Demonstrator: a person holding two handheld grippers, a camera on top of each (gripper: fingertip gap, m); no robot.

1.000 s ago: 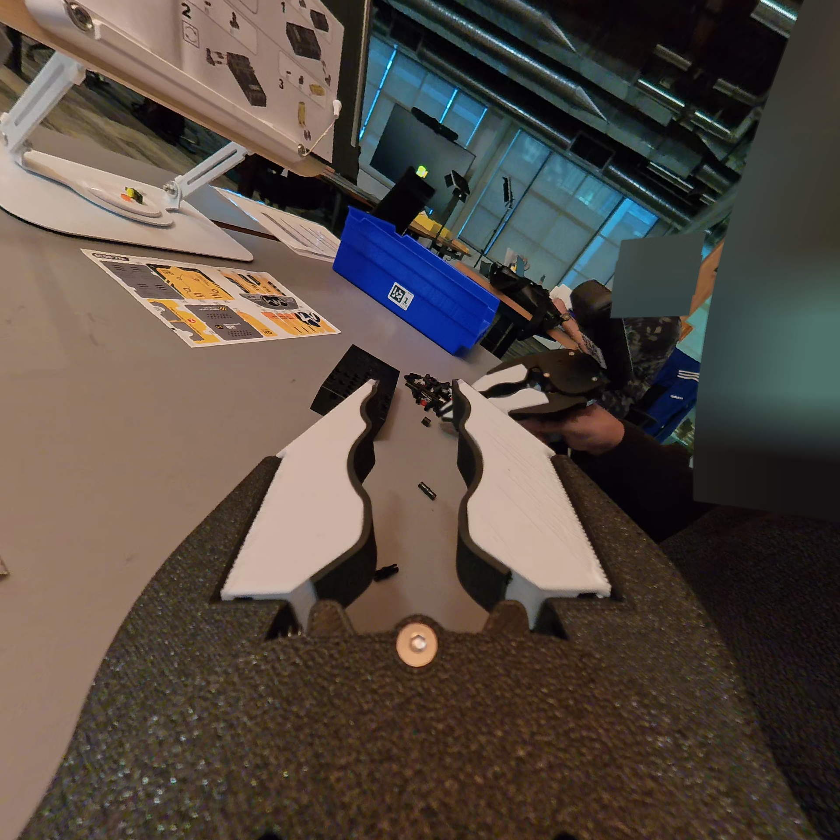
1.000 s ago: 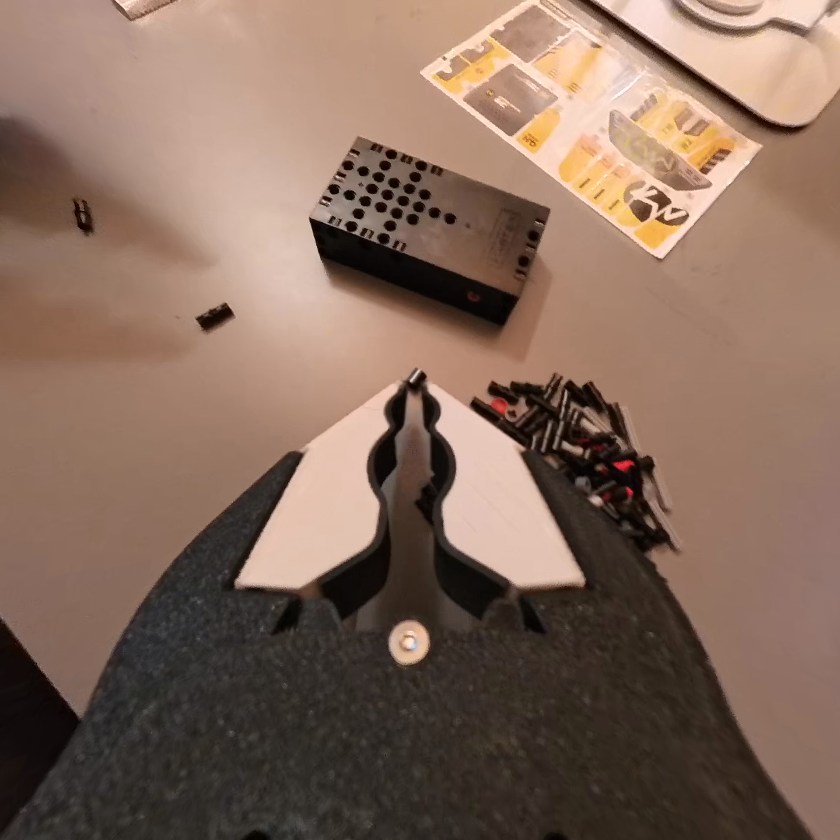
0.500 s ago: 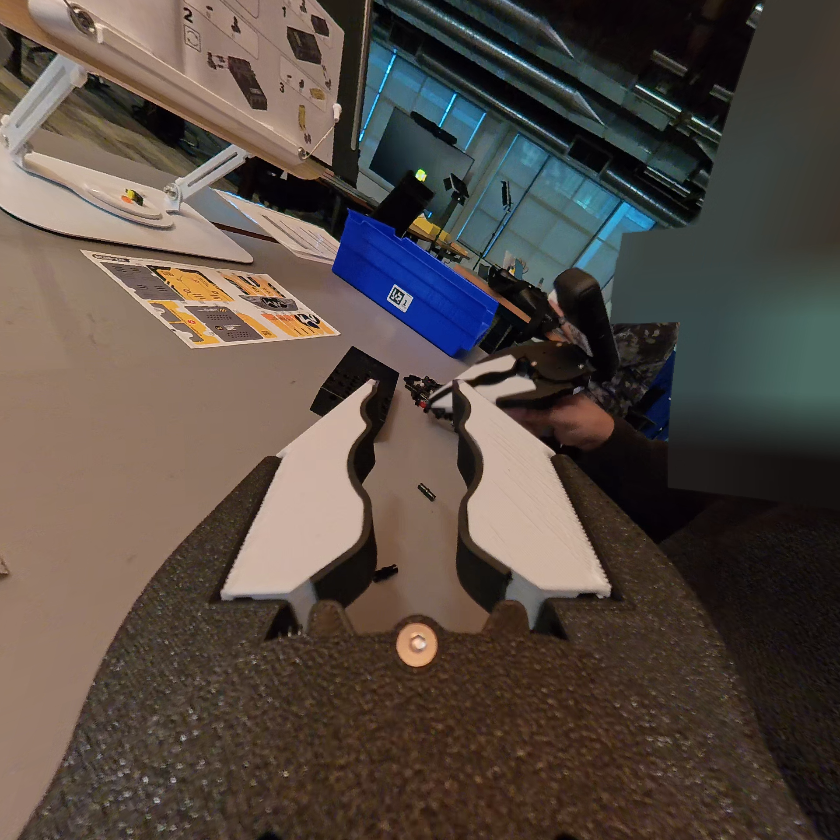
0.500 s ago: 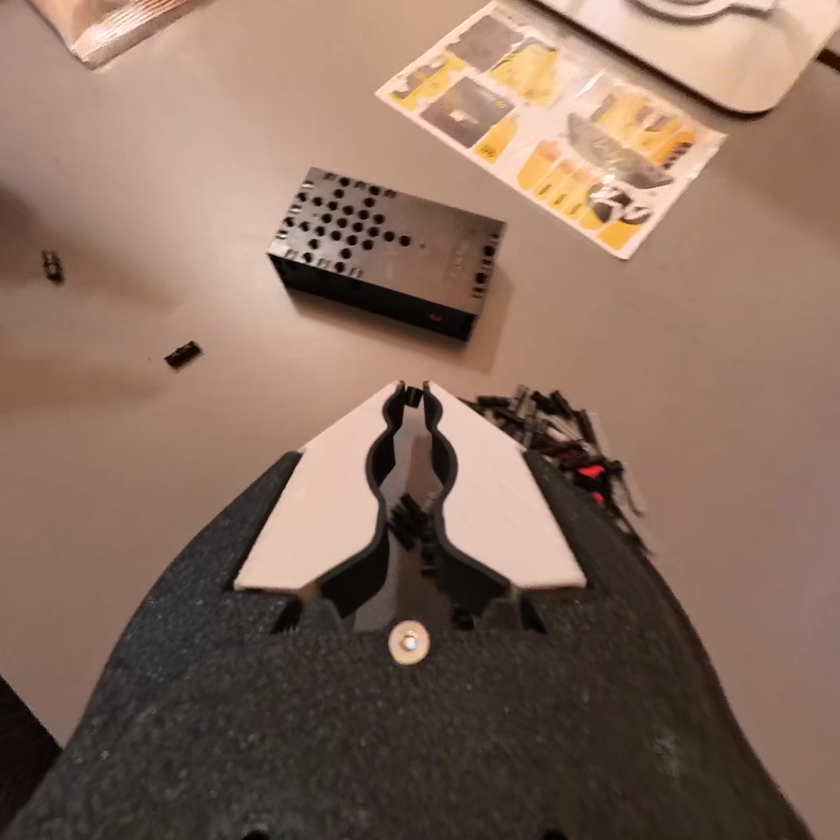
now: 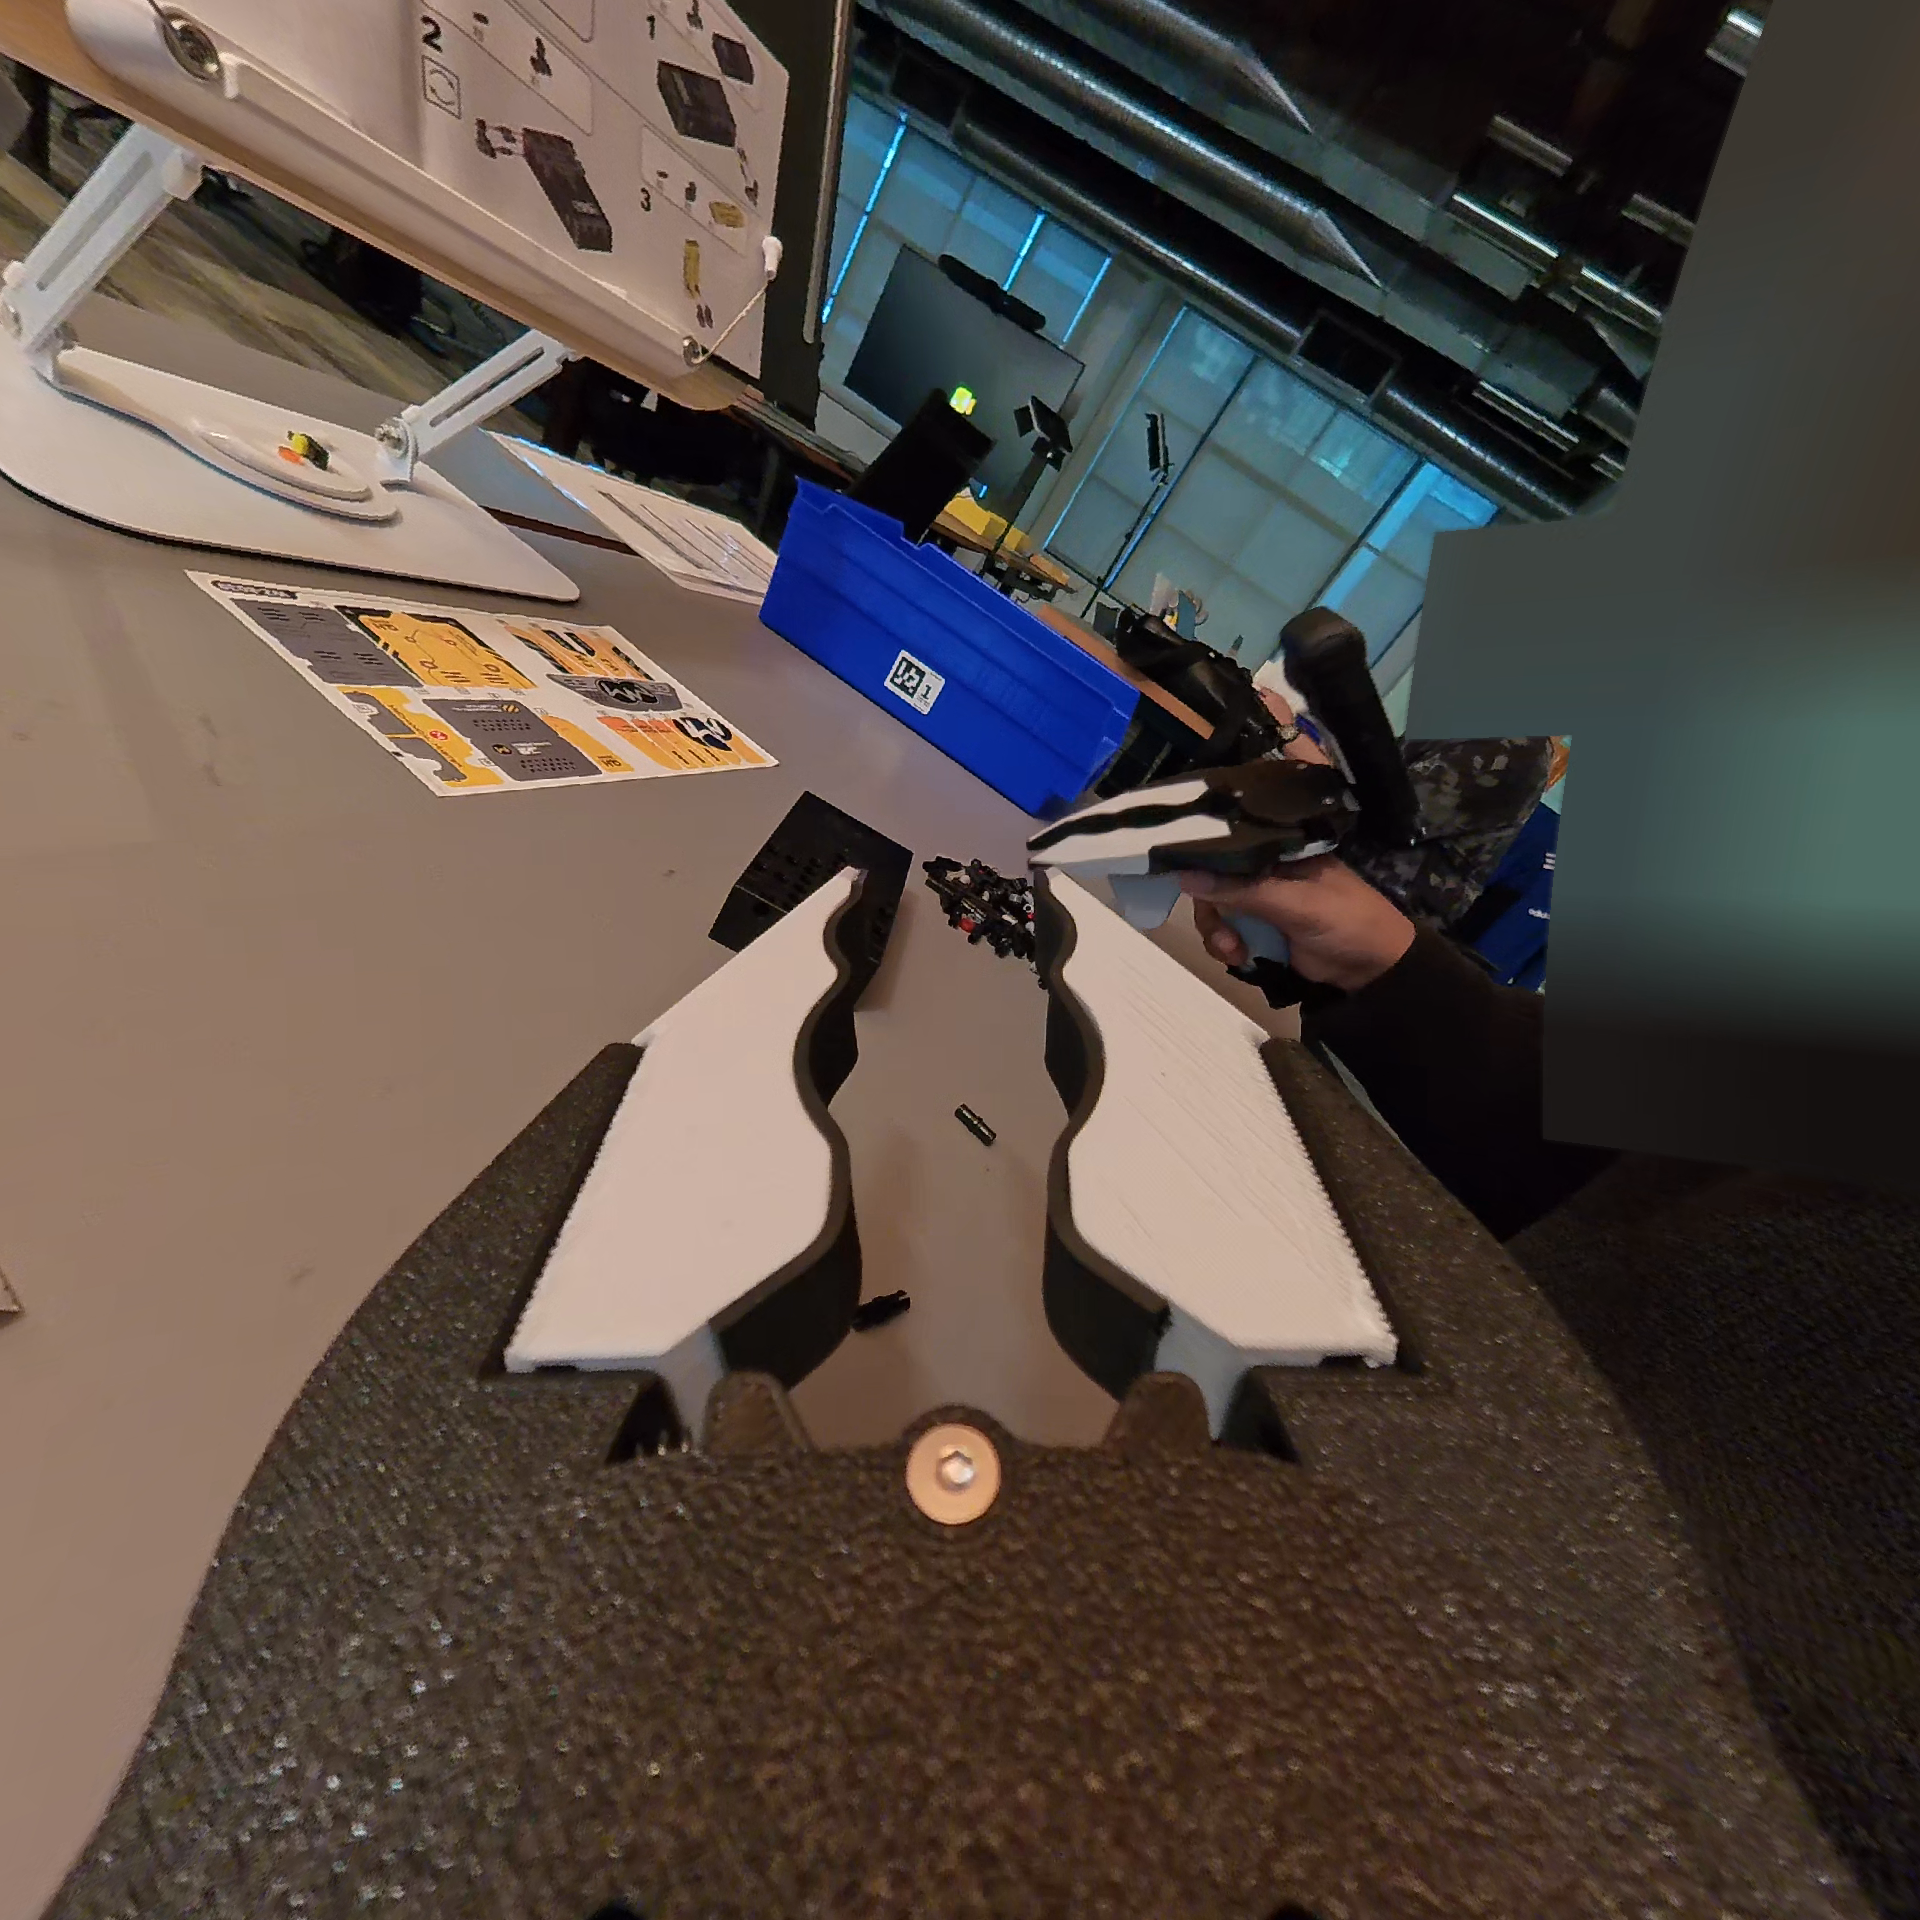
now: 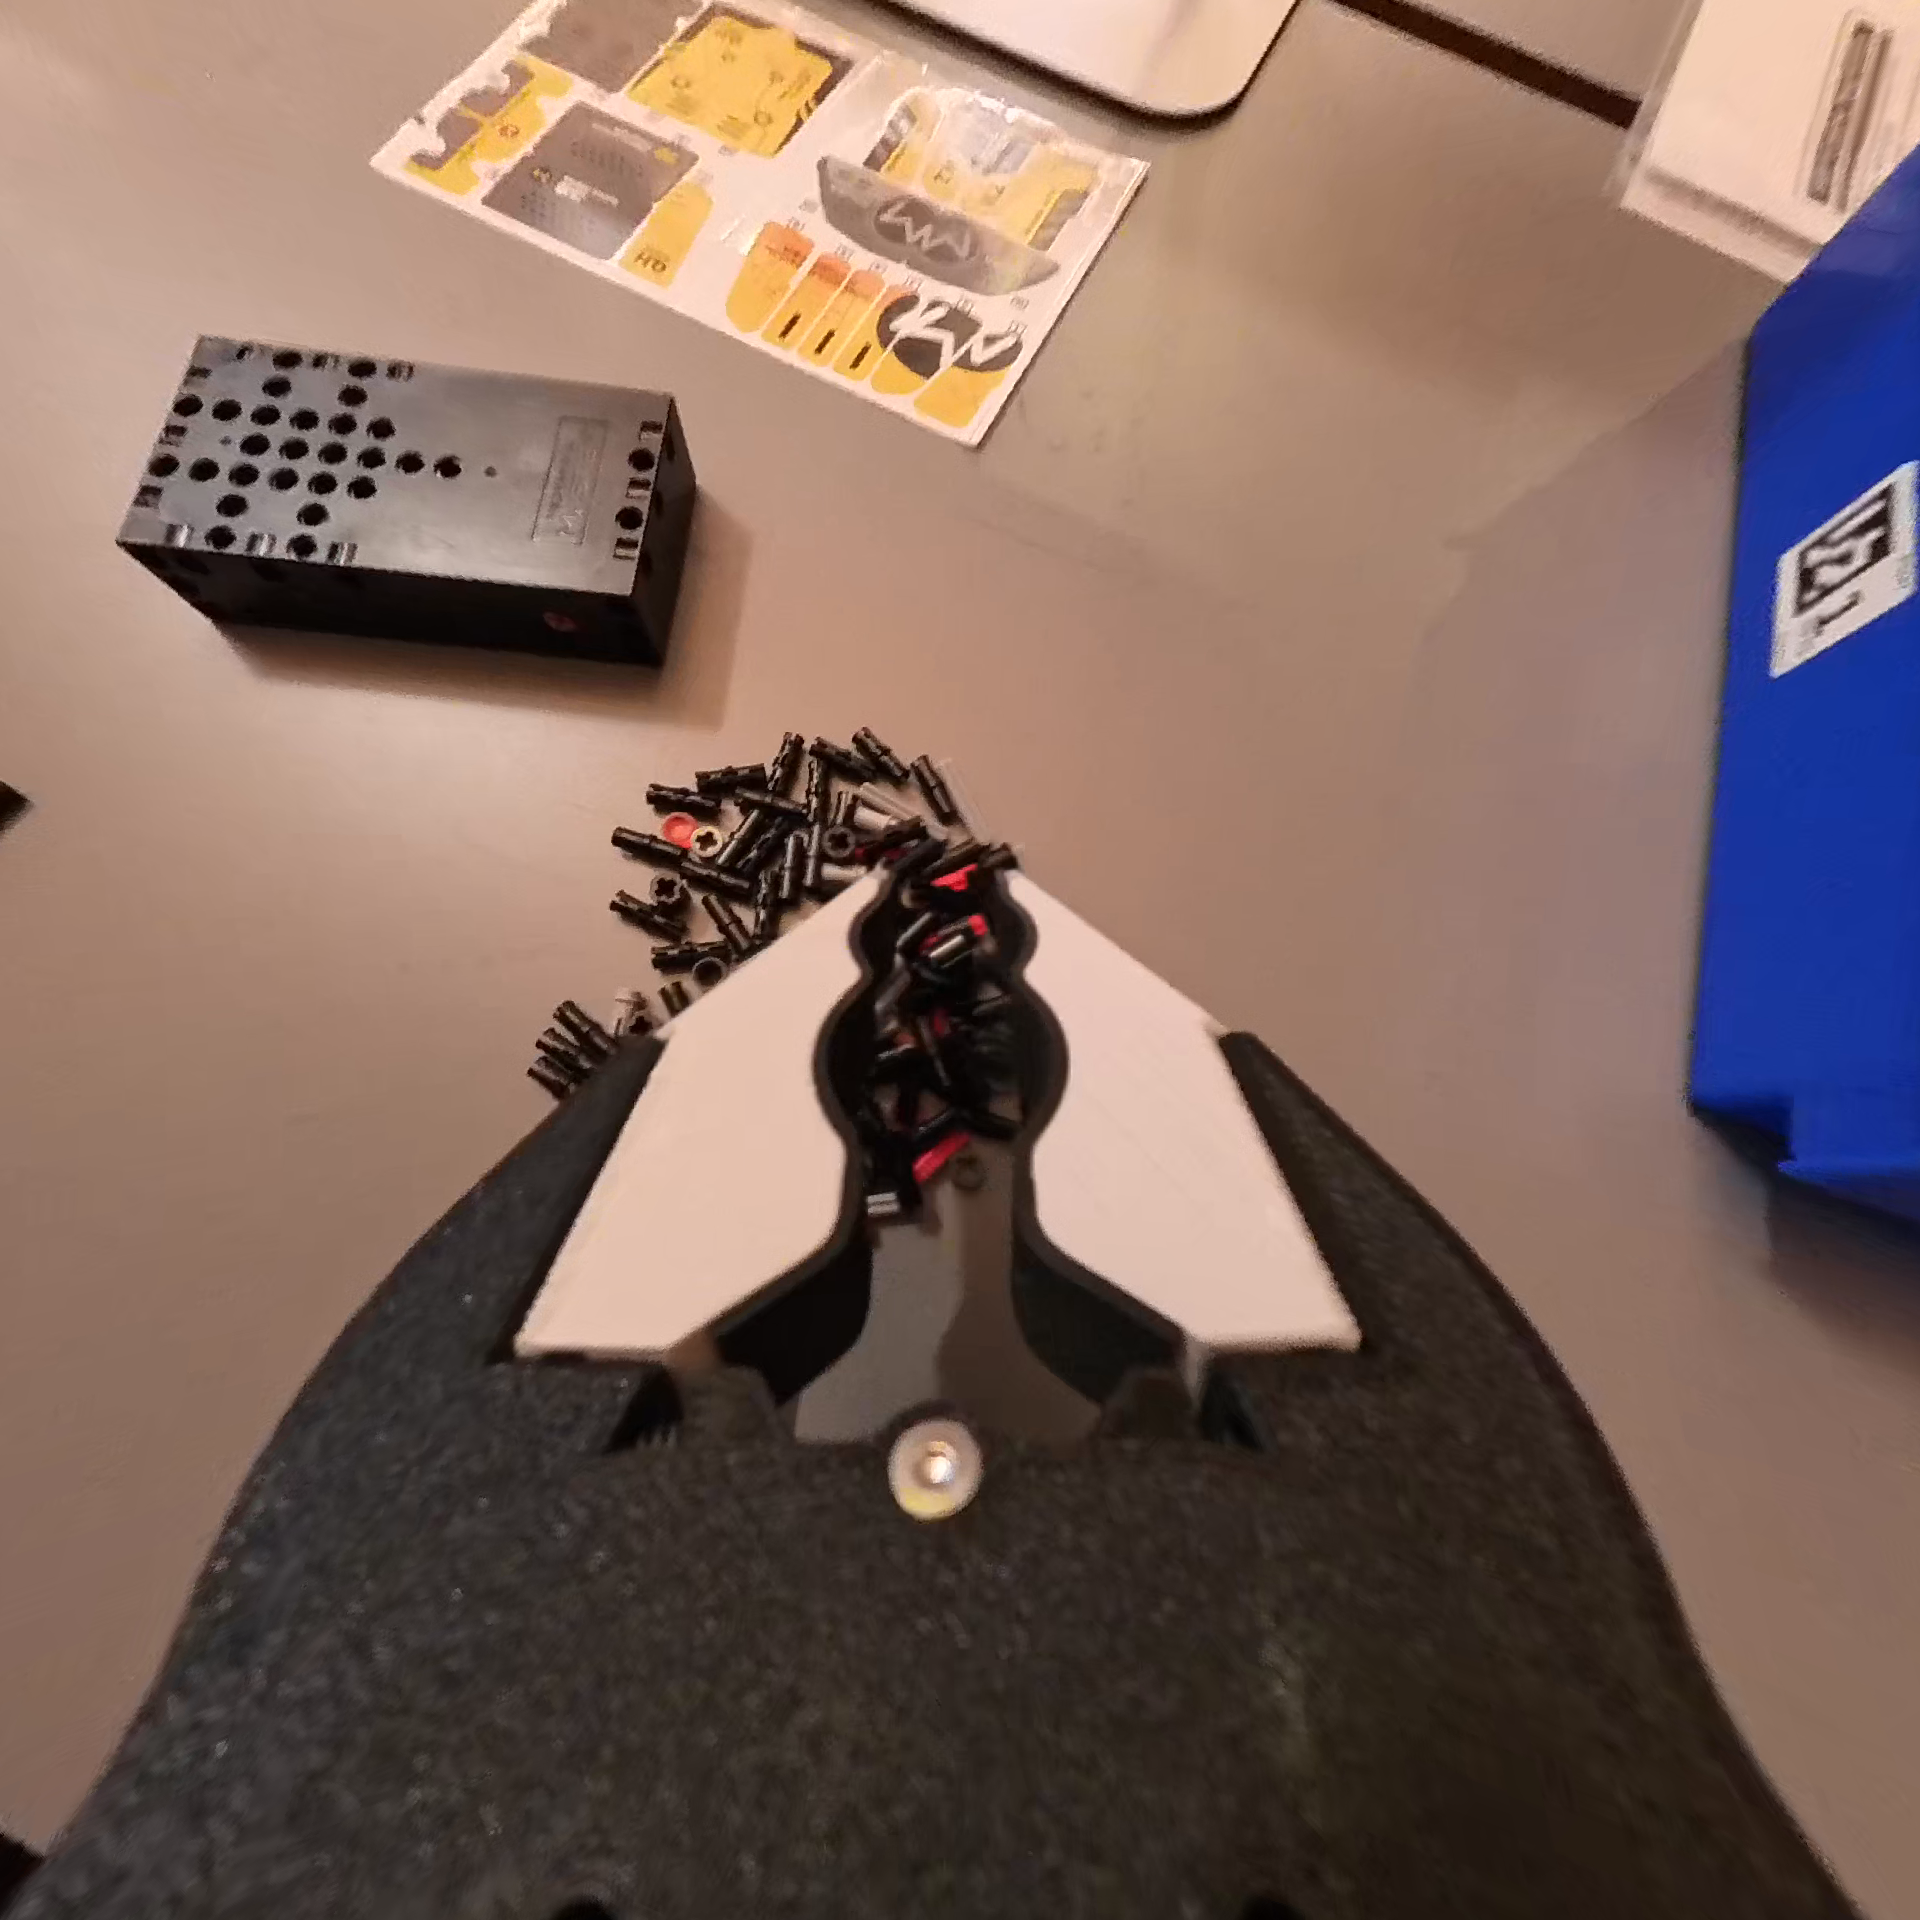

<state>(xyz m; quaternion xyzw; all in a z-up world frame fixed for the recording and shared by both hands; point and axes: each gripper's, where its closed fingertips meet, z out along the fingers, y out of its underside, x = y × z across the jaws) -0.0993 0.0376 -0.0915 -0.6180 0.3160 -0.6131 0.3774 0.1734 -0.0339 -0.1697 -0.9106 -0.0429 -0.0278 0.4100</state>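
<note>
Right wrist view looks down on a grey bench (image 6: pixel 1247 644). The right gripper (image 6: pixel 940 878) hangs over a loose pile of small black and red pins (image 6: pixel 790 842), its white fingers (image 6: pixel 748 1122) drawn together at the tips; blur makes it hard to say whether a pin is pinched there. The pins lie under and just ahead of the tips, pointing every which way, with no shared long axis. A black perforated block (image 6: pixel 416 499) lies flat farther off to the left, long axis running across the view. A yellow sticker sheet (image 6: pixel 769 197) lies beyond it toward the far edge, and a blue bin (image 6: pixel 1829 727) stands at the right.

In the left wrist view, the left gripper (image 5: pixel 948 894) sits low over the bench, fingers spread apart and empty, two stray pins (image 5: pixel 975 1122) on the surface between them. The pile lies just ahead of its tips, so the right gripper is nearer. A white stand (image 5: pixel 260 488) rises at the far left corner
</note>
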